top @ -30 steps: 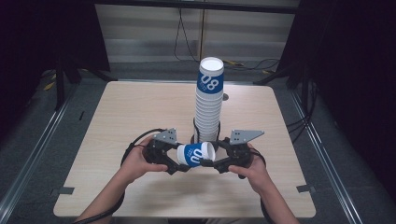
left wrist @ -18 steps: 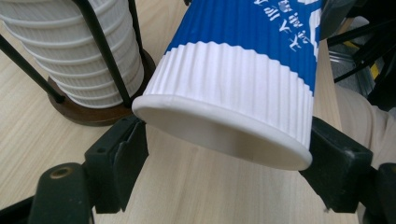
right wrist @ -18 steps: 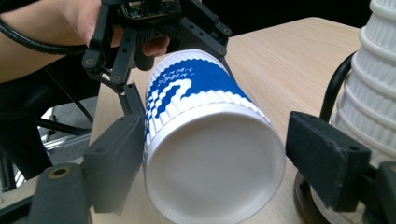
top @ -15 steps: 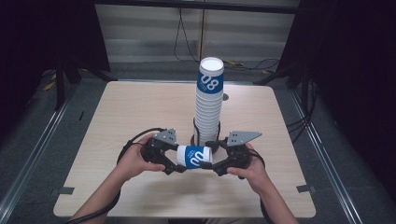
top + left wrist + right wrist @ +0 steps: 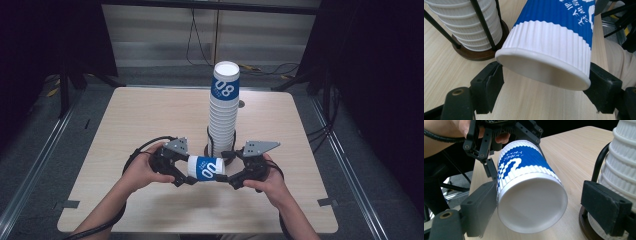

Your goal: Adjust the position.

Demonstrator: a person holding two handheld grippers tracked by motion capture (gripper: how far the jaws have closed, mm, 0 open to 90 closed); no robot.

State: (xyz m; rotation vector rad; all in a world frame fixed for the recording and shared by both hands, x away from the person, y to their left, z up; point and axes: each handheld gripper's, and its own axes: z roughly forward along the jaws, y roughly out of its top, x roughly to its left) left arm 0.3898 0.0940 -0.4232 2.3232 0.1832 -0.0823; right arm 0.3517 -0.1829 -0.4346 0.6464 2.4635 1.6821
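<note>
A: Just in front of the cup stack, the left tool is clamped on the rim end of the blue-and-white cup, lying sideways above the bench.

B: And the right tool?

A: Its jaws have just been opening; the cup's base sits between them, one pad beside it, the other clear.

B: The stack?

A: Upright in its wire holder, just behind the cup.
</note>
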